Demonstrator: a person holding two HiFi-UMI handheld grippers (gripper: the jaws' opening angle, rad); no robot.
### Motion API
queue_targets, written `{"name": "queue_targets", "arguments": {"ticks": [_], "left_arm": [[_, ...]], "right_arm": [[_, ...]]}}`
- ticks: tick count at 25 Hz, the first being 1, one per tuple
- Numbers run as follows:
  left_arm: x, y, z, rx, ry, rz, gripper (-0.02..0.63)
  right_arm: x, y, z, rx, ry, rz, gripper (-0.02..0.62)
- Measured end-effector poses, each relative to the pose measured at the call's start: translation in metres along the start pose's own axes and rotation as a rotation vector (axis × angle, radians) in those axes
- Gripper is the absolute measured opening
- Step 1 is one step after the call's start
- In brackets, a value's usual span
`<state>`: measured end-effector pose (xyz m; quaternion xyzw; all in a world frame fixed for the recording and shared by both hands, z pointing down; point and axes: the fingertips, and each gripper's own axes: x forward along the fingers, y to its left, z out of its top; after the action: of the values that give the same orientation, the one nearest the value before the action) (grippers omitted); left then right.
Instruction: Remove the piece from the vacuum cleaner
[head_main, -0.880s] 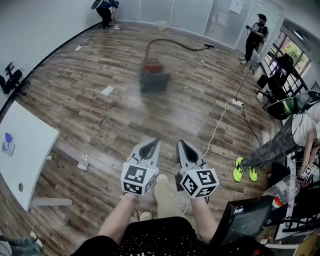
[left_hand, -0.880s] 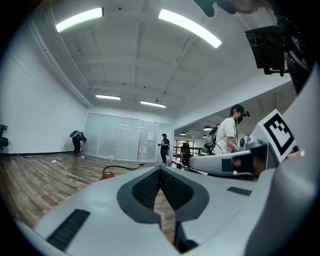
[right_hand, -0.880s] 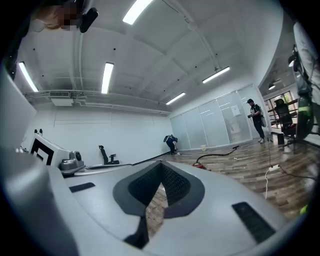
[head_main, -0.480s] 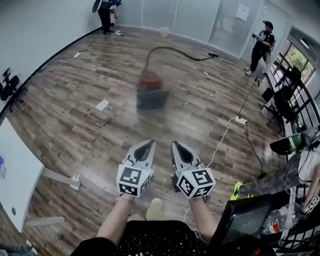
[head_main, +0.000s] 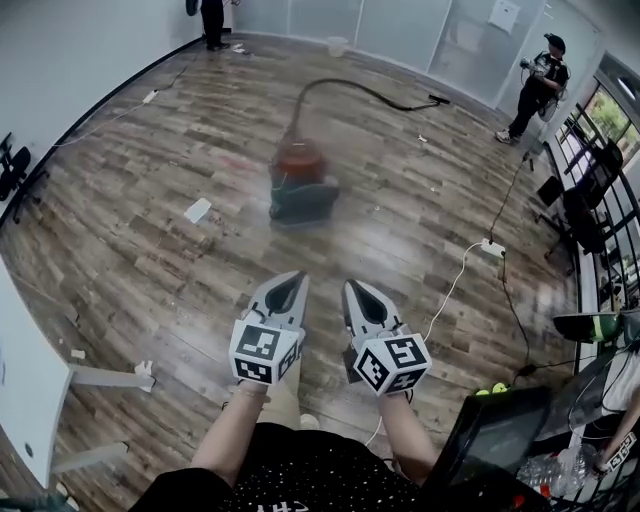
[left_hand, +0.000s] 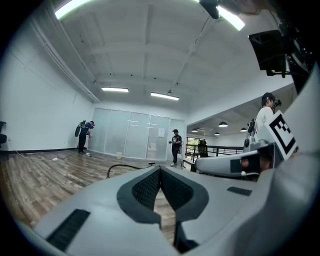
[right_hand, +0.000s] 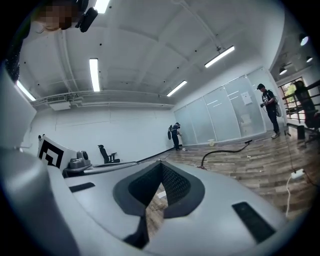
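Note:
A red and dark canister vacuum cleaner (head_main: 300, 180) stands on the wood floor ahead of me, blurred by motion. Its black hose (head_main: 350, 90) curves away to a nozzle (head_main: 438, 99) far off. My left gripper (head_main: 297, 277) and right gripper (head_main: 352, 287) are held side by side, well short of the vacuum, both shut with nothing between the jaws. In the left gripper view the hose (left_hand: 117, 167) shows low in the distance above the shut left gripper (left_hand: 159, 169). In the right gripper view the hose (right_hand: 222, 151) lies on the floor beyond the shut right gripper (right_hand: 161, 164).
A white cable and power strip (head_main: 490, 246) run across the floor at the right. A white table (head_main: 20, 400) is at the left, a dark screen (head_main: 490, 435) at the lower right. A person (head_main: 535, 85) stands far right, another (head_main: 212, 18) at the back. A white scrap (head_main: 198, 210) lies left of the vacuum.
I have walked forward: the vacuum cleaner has come nearer and lower in the head view. Both grippers stay shut and side by side. The seated person at the right has dropped out of view.

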<state>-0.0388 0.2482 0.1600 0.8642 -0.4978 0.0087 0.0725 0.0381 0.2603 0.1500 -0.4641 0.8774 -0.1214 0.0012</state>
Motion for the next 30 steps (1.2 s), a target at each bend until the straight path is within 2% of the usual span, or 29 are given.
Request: {"name": "queue_targets", "arguments": {"ticks": [13, 18, 23, 30], "left_arm": [[0.212, 0.129, 0.039, 0.013, 0.019, -0.08, 0.009], [0.277, 0.169, 0.034, 0.004, 0.053, -0.088, 0.009], [0.349, 0.186, 0.025, -0.008, 0.068, -0.096, 0.009], [0.447, 0.211, 0.019, -0.032, 0.051, -0.088, 0.009]], "right_arm": [[0.224, -0.117, 0.06, -0.001, -0.005, 0.007, 0.011], [0.287, -0.159, 0.059, 0.05, 0.026, 0.028, 0.011], [0.341, -0.22, 0.052, 0.082, 0.07, 0.052, 0.011], [0.418, -0.296, 0.045, 0.068, 0.118, 0.156, 0.011]]}}
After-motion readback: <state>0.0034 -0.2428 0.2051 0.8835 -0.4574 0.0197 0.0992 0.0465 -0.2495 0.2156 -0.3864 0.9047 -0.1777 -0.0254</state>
